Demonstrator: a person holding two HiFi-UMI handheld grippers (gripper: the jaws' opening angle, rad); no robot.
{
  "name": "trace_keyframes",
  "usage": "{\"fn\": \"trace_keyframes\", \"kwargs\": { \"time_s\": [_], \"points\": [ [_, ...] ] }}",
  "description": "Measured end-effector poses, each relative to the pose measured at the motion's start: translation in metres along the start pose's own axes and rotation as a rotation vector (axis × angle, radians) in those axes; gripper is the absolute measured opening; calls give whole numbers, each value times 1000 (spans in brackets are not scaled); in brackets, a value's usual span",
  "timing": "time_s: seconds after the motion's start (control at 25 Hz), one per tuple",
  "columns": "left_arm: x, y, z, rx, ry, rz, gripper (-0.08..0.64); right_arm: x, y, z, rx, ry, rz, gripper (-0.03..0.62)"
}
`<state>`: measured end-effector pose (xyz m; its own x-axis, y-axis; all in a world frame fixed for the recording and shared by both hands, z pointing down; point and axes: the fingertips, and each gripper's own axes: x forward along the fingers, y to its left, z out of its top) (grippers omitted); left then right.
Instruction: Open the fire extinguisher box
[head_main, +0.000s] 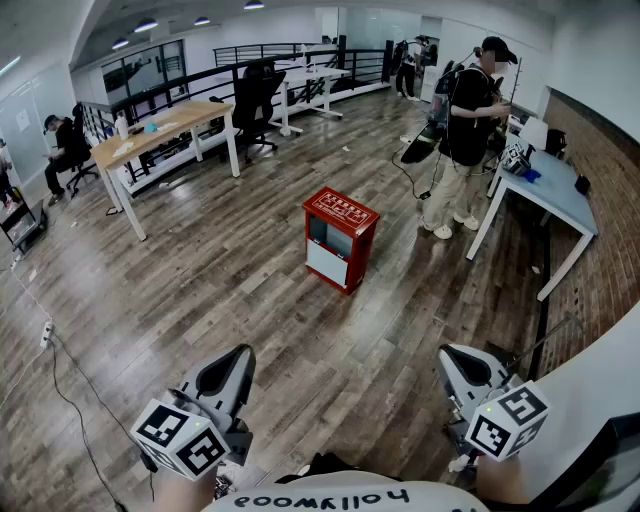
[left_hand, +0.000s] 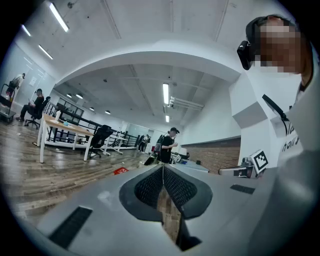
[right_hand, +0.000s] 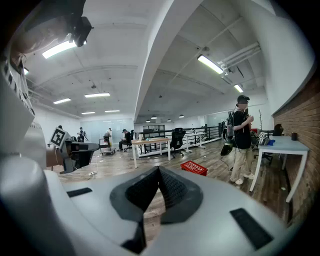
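The red fire extinguisher box stands on the wooden floor in the middle of the room, its pale front panel facing me and its door closed. It is small and far off in the left gripper view and in the right gripper view. My left gripper is held low at the bottom left, well short of the box. Its jaws are shut with nothing between them. My right gripper is at the bottom right, equally far from the box. It too is shut and empty.
A person stands by a white table to the right of the box. On the left are a long wooden desk and a black chair. A cable runs over the floor at the left. A brick wall borders the right side.
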<state>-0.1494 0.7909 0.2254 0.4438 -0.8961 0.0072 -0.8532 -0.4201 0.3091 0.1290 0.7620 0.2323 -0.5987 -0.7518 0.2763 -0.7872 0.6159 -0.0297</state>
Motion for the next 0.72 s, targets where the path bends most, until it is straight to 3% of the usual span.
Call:
{"fn": "trace_keyframes", "kwargs": {
  "time_s": [0.44,0.72],
  "points": [
    [0,11,5,1,-12,-2,9,7,-4,6,19,-10,-26,11],
    [-8,34,2,17,7,27,11,9,-10,16,80,-95,-17,11]
  ]
}}
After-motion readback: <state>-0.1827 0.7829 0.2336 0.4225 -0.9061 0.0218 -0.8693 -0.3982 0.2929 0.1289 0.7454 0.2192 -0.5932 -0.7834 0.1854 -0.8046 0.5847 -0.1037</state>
